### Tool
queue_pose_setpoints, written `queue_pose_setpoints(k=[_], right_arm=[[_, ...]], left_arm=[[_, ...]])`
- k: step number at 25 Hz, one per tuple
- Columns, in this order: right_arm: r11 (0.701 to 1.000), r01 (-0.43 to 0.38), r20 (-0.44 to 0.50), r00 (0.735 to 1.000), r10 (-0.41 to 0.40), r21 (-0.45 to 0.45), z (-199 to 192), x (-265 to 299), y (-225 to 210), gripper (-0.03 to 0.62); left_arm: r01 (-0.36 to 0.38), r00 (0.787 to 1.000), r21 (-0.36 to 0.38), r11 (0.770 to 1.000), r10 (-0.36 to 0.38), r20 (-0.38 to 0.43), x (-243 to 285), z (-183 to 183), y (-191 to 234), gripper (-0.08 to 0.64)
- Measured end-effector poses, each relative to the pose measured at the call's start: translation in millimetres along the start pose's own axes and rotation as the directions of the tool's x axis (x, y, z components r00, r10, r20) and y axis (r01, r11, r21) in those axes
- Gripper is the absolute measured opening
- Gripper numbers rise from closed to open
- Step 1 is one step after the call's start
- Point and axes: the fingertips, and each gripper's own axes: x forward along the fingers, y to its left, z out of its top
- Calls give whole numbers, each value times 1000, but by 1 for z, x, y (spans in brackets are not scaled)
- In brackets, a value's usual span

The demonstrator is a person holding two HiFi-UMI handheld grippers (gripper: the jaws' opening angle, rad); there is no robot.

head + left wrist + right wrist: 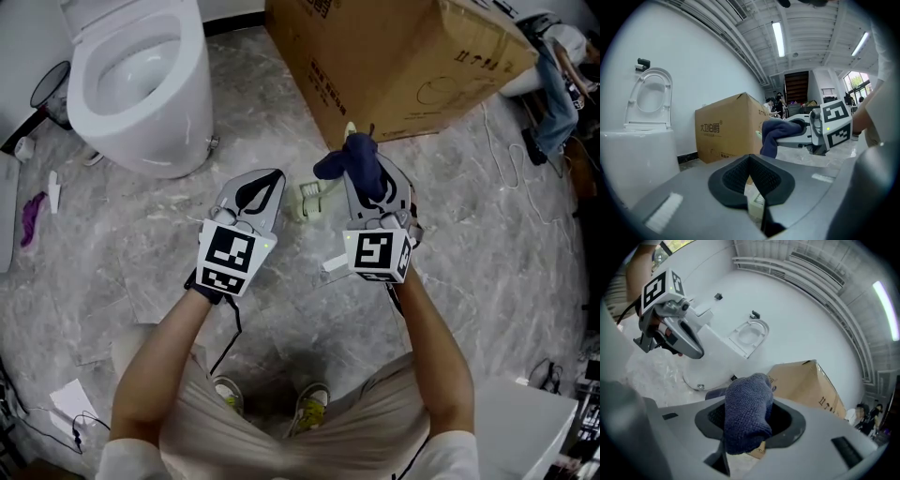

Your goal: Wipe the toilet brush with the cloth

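Brush, pale green, lay low on the marble floor between the two grippers in the head view, just right of the left gripper's tip; it was too small there to tell its parts. In the left gripper view a pale ridged thing of the same colour showed through the slit under the pads.

The left gripper had its jaws together, the black pads meeting at the tips with nothing seen clamped between them. The right gripper had its jaws closed on the cloth, a dark blue wad that bulged out past the tips and hung down over one side. A small pale piece stuck out beside the cloth's top; what it was could not be told.

Both grippers were held side by side above the floor, near each other but apart, each pointing away from the person. The cloth was clear of the brush.

The toilet, lid up, stood beyond the left gripper. The box, brown cardboard, stood beyond the right one.
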Motion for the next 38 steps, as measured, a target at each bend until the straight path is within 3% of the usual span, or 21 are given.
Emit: queue_pose_setpoints(k=[5,9,16,23,38], right_arm=[[988,41,113,992,-58,147,17,-8,-28,186],[974,39,92,994,-61,225,8,-3,-31,186],[969,-66,36,998,60,238,-20,9,5,187],[970,-158,12,987,158,187,-28,11,42,187],[932,-252,-35,962,270,260,-61,21,77,189]], left_arm=[[-18,1000,-3,1000,18,-4,-3,0,6,2],[-19,1000,-1,1000,19,-11,-3,-3,7,2],[-15,1000,-3,1000,14,-17,1,-5,5,2],[-2,1000,-4,1000,2,-17,9,-5,0,2],[-2,1000,-2,1000,2,-31,13,-7,-4,2]])
